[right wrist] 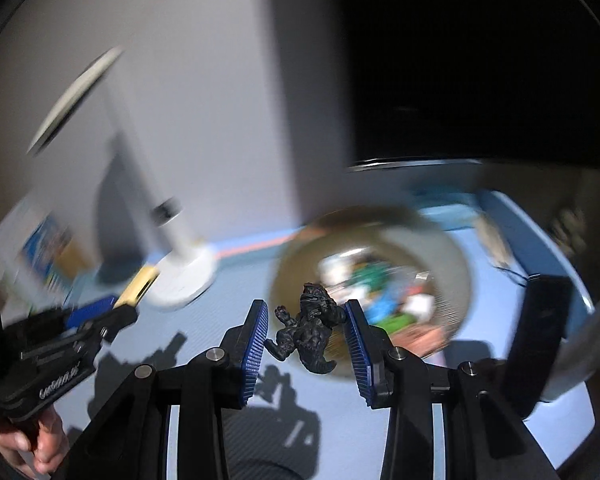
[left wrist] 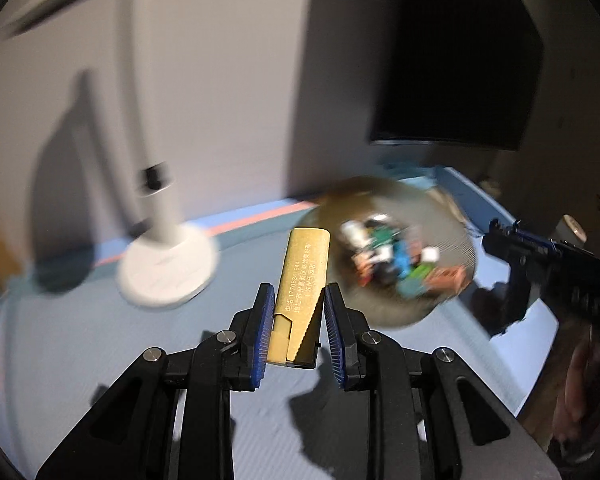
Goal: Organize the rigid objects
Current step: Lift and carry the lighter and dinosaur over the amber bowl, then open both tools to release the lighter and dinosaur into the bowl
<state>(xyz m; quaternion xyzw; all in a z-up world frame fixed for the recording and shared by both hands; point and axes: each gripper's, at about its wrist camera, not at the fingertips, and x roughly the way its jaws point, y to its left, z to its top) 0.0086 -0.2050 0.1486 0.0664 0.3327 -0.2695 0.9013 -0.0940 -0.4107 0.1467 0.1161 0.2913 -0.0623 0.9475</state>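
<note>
A: Left wrist view, item one: left hand-held gripper [left wrist: 296, 332], blue pads clamped on a gold box [left wrist: 300, 296], long and narrow, printed with pale characters. The box stands out forward between the pads, raised off the blue surface [left wrist: 80, 344].

B: And ahead of it?

A: Ahead and to the right, a round basket [left wrist: 448, 236] holding small mixed pieces, blurred, colours only: green, blue, white, orange. Ahead and to the left, a white lamp base [left wrist: 168, 268] with its stem rising. Far right, the other gripper shows as a dark shape.

B: Right wrist view?

A: Item two: right hand-held gripper [right wrist: 306, 336], pads closed on a black monster figure [right wrist: 310, 330]; one pad meets its arm and foot, the other its shoulder. The figure hangs above the surface [right wrist: 204, 320], at the near rim of the same basket [right wrist: 456, 268].

B: Anything to the side?

A: Left of this gripper, the left hand-held gripper [right wrist: 118, 306] with the gold box [right wrist: 138, 286], a hand [right wrist: 40, 444] beneath it. Right of it, a dark upright block [right wrist: 540, 336], too blurred to identify.
</note>
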